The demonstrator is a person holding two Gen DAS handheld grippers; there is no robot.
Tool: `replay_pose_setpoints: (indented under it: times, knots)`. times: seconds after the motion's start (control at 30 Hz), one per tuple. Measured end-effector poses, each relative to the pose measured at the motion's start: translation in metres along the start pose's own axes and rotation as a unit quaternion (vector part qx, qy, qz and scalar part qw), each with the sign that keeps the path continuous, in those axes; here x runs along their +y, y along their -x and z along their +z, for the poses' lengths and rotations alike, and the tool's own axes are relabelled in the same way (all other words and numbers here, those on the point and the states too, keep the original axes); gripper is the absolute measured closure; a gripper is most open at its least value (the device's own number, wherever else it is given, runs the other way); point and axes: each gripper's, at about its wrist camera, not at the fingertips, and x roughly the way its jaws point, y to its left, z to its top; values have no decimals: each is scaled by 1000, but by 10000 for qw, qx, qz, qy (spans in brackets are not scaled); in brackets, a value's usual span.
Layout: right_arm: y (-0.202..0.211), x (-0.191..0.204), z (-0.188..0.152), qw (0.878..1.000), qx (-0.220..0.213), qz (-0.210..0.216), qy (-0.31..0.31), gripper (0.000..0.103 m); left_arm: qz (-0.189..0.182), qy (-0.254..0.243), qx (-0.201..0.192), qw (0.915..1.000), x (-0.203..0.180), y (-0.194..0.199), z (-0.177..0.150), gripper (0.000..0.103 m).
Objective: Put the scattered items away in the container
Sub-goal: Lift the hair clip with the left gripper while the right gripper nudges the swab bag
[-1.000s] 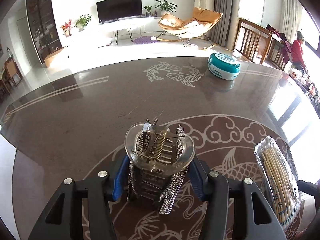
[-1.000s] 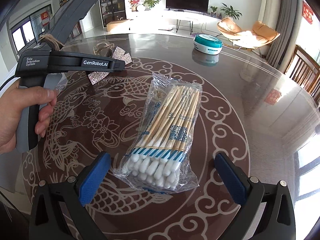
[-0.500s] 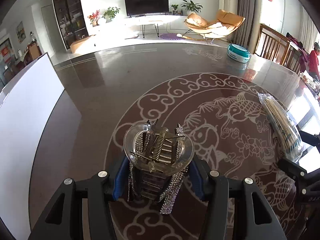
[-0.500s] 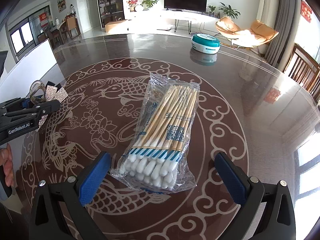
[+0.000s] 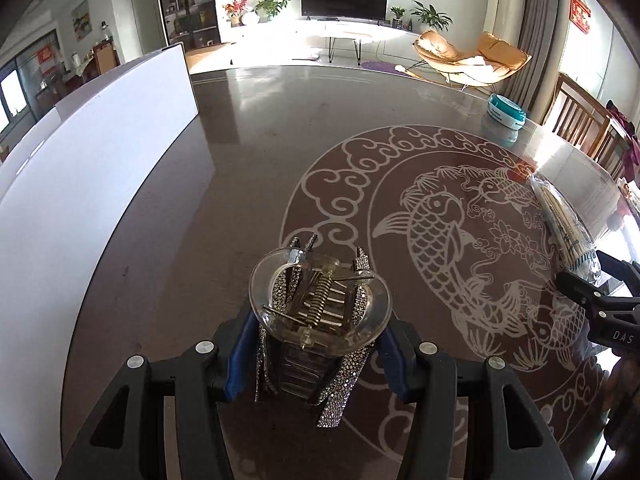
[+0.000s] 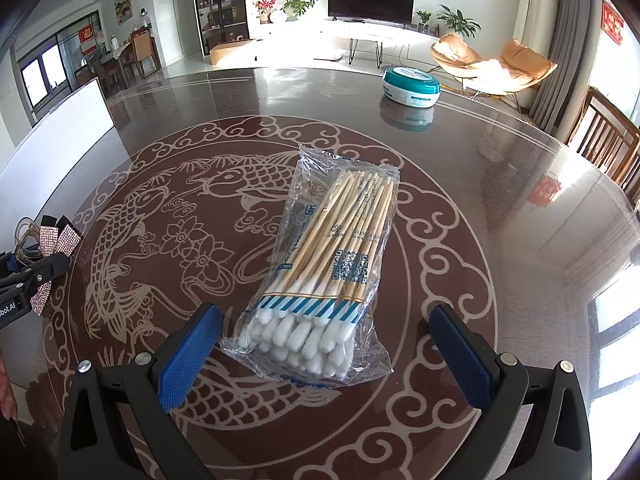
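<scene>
The left hand-held gripper (image 5: 316,356) had a hair clip (image 5: 318,304) pinched between its blue pads, jaws at a middling width, tight on both sides of the clip. Clear plastic clip with a metal spring in the middle and rhinestone strips hanging off it, carried above the surface (image 5: 248,200) rather than resting on it. In the left wrist view a white box (image 5: 92,184) ran along the 9 to 11 o'clock side, standing on the surface's edge, its wall just to the left of the clip. Couldn't see inside it from that angle.

The right hand-held gripper (image 6: 324,356) was spread wide, holding nothing. It sat low over the near end of a swabs pack (image 6: 332,264), with the cotton tips pointing back at 6 o'clock between the two pads, neither pad touching the plastic. The pack lay flat on the fish pattern, about dead centre of the right view, slanted toward 1 o'clock.

A teal tin (image 6: 412,86) sat at about 1 o'clock near the far edge, well apart from everything else. From the right view the left tool and the clip showed up at 9 o'clock, with the white box behind them at around 10.
</scene>
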Motion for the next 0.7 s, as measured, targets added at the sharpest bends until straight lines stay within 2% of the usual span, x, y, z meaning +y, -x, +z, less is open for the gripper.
replay_pose_setpoints:
  times: [0.7]
  knots:
    - [0, 0, 0, 10000, 0, 4, -7, 0, 15, 52, -17, 10000, -1, 0, 1, 49]
